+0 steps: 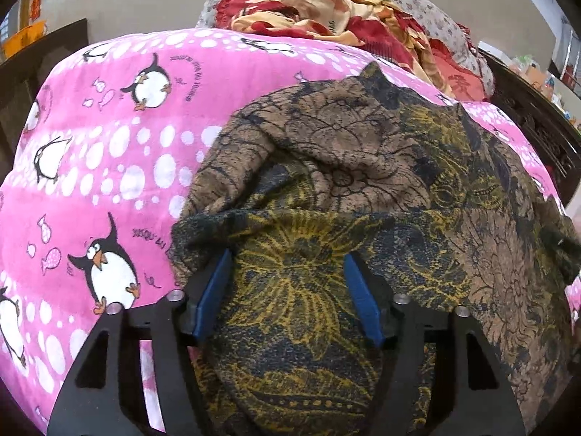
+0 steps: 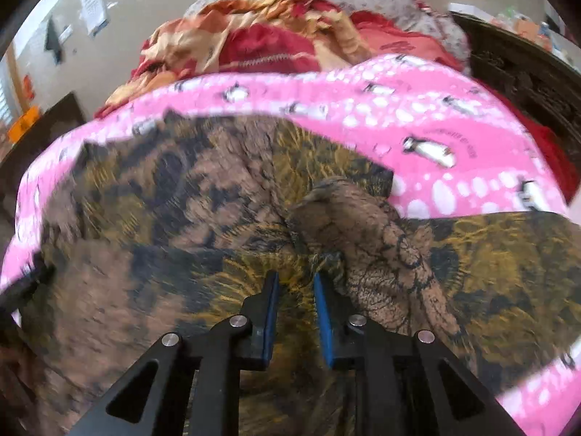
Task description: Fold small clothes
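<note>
The brown floral garment (image 1: 363, 189) lay rumpled on the pink penguin blanket (image 1: 109, 152); the left tool (image 1: 288, 287) gaped wide around a fold, the right tool (image 2: 296, 305) stood narrowly parted, so loose layers might slip

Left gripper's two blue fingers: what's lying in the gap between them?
In the left wrist view, the left gripper stands open, and the brown-and-yellow patterned garment fills the gap between its blue fingers. The garment lies on the pink penguin blanket.
</note>
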A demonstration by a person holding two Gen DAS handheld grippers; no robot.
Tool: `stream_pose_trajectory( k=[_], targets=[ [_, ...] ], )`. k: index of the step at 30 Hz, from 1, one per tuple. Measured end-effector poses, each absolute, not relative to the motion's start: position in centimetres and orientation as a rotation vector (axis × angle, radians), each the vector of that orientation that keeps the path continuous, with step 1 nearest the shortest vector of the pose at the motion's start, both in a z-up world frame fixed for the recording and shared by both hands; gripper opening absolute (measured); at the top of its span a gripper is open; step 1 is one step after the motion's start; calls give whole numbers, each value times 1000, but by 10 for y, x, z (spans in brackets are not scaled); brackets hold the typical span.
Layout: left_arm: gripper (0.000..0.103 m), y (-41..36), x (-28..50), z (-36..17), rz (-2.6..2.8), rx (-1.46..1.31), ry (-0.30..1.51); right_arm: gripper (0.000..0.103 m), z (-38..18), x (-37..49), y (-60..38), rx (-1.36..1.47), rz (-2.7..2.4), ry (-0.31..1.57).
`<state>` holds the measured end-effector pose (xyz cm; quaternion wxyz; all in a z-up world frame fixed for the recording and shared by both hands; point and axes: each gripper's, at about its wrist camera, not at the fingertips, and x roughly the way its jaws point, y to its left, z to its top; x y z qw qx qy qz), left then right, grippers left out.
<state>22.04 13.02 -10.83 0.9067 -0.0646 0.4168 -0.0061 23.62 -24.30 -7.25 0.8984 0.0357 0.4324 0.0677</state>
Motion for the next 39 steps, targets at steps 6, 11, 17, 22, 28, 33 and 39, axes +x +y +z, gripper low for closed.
stream_pose_trajectory(
  k=[6, 11, 17, 22, 28, 33, 39],
  targets=[
    [66, 100, 177, -57, -52, -128, 733, 19, -56, 193, -173, 2, 248, 872],
    [66, 46, 172, -94, -154, -36, 877, 24, -104, 189, -162, 1, 168, 940],
    [67, 58, 162, -93, -121, -55, 860, 32, -50, 163, -209, -6, 216, 817],
    [72, 87, 155, -107, -167, -127, 851, 58, -32, 140, -358, 103, -11, 741],
    [76, 78, 164, -107, -139, -100, 862, 49, -66, 130, -527, 486, -190, 741],
    [78, 79, 166, -108, -148, -111, 862, 44, -89, 142, -552, 575, -128, 686],
    [78, 79, 165, -109, -143, -103, 863, 33, -102, 153, -567, 713, -113, 593]
  ],
)
